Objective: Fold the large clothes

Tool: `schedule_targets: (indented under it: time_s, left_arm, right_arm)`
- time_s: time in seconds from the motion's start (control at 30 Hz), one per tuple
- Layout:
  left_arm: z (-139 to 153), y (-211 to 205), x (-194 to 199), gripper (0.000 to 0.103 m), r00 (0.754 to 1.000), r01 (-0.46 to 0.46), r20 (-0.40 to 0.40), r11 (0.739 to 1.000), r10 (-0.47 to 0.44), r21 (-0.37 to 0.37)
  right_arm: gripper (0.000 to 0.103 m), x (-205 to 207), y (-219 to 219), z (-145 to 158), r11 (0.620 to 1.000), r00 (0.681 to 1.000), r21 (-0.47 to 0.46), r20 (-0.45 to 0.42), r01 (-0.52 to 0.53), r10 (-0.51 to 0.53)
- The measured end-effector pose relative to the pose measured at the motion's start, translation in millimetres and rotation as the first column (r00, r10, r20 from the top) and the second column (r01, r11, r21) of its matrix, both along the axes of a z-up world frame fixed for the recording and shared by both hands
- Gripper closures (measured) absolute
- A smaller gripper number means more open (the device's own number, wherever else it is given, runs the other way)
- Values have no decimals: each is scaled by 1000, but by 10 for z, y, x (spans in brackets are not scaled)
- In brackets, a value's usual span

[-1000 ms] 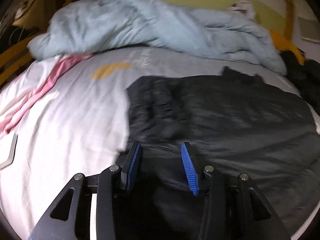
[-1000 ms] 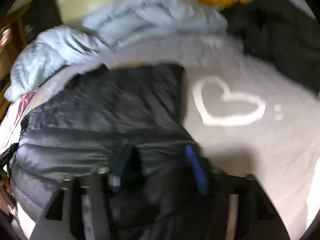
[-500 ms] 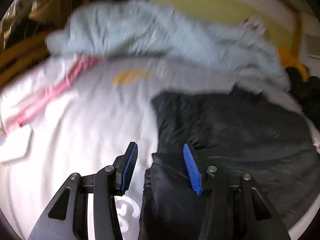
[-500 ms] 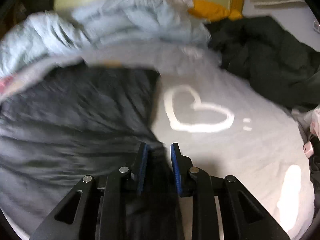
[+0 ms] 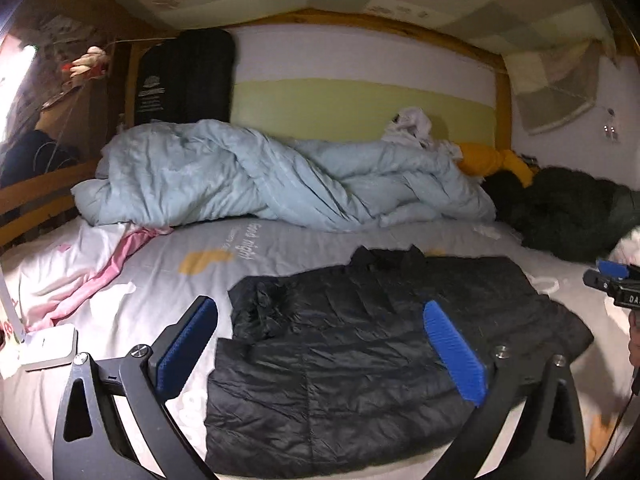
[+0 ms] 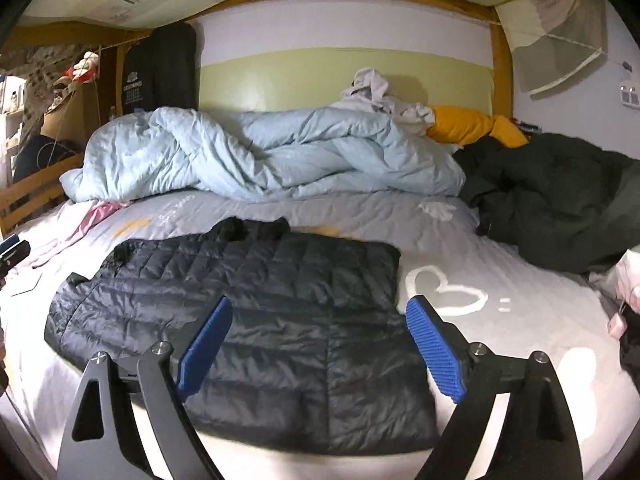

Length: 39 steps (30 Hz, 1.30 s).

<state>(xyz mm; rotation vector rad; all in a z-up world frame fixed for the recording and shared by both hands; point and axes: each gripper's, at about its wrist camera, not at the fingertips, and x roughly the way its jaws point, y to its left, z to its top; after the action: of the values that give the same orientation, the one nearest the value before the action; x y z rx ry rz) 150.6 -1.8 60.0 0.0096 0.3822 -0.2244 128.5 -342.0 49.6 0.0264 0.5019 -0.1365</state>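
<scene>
A black quilted puffer jacket (image 5: 360, 344) lies flat on the bed, folded into a rough rectangle; it also shows in the right wrist view (image 6: 256, 312). My left gripper (image 5: 320, 344) is open and empty, held above the jacket's near part. My right gripper (image 6: 320, 340) is open and empty, above the jacket's near right part. The right gripper's tip shows at the right edge of the left wrist view (image 5: 612, 276). The left gripper's tip shows at the left edge of the right wrist view (image 6: 12, 250).
A light blue duvet (image 5: 256, 176) is heaped along the back of the bed. A dark green coat (image 6: 552, 208) lies at the right. A yellow pillow (image 6: 472, 126) lies behind it, a pink cloth (image 5: 96, 276) at the left. The grey sheet (image 6: 500, 240) has a white heart print.
Both grippers have pulled back and up from the jacket. The right gripper has opened wide from nearly shut, and the left has opened wider. The jacket lies flat.
</scene>
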Motion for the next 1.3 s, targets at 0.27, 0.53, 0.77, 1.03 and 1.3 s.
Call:
schedule_targets:
  time_s: [0.27,0.53,0.77,1.03,1.3]
  left_arm:
    - [-207,-149,115,0,996,26,-89,999,-22,44]
    - [-438,-244,176,0,974,58,-225,995,-38,84]
    - [-870,-529,63,0,938,150,-332,981,-101,124]
    - [-1109,-968,-101,0,931,251,-331,930,-155,270]
    - [-1344,-847,59,0,961,110,-278,896,16,431]
  right_arm:
    - [12,87,59,-200,999,994,-23,-99,40,-42]
    - [12,145,68,-361,999,983,10,-178,36,-33]
    - [12,117,488,-628,996,964,-57,-260,-61,45]
    - [12,-100,1154,-952,949,933,-208,-321,-238,164]
    - [12,48,1252,-1229,856,939,-472,-341,-214,46]
